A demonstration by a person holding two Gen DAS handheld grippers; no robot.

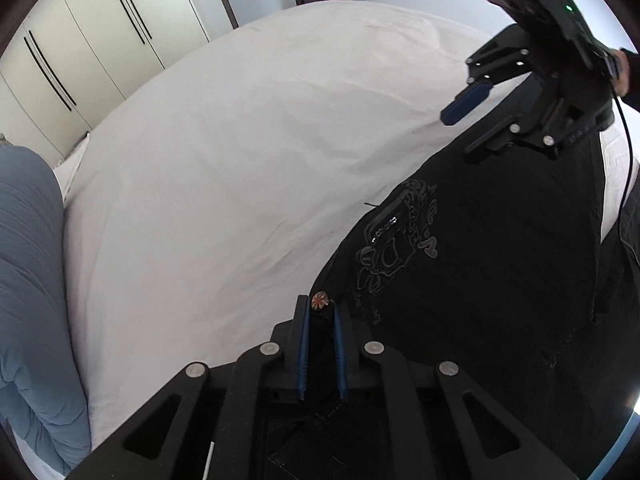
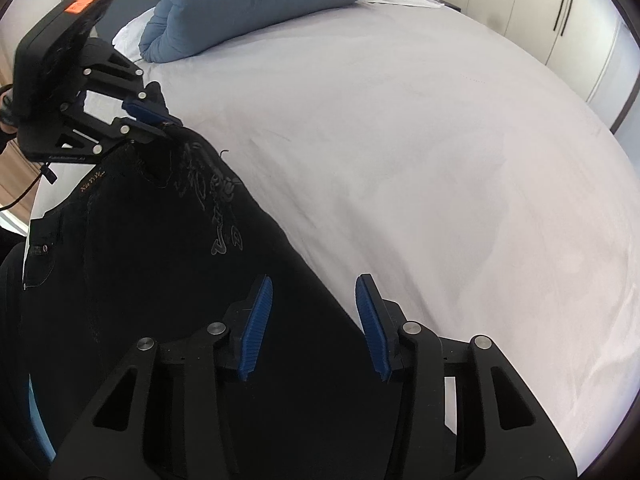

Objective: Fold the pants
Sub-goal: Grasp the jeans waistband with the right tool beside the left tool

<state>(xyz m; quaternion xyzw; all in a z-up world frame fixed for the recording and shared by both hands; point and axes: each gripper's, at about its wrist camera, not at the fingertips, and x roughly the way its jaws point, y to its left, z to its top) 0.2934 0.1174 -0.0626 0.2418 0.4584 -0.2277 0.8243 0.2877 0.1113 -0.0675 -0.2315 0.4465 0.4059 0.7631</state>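
Bedding in plain white covers the wide mattress (image 2: pixel 400 140) that serves as the work surface, with a rolled blue duvet (image 2: pixel 248 0) lying at its far end and cream wardrobe doors (image 1: pixel 80 40) with long dark handles lining the wall beyond. Black pants (image 2: pixel 140 260), printed with a grey emblem (image 1: pixel 392 240), lie along one edge of the sheet, the waistband end lifted off the surface. The left gripper (image 1: pixel 320 320) is clenched on the waistband fabric just beside a small metal button (image 1: pixel 319 301), its blue pads pressed close with cloth between them. The right gripper (image 2: pixel 316 320) hangs released above the pants, fingers spread wide with nothing between them, one pad over the dark fabric and the other over the white sheet. The lower legs of the pants run out of both views, so their full layout cannot be made out. Black cloth against the black gripper bodies hides folds and seams near the bottom of each view. A dark cable (image 1: pixel 626 152) trails from the right gripper past the frame's edge, and only part of the hand holding it shows.
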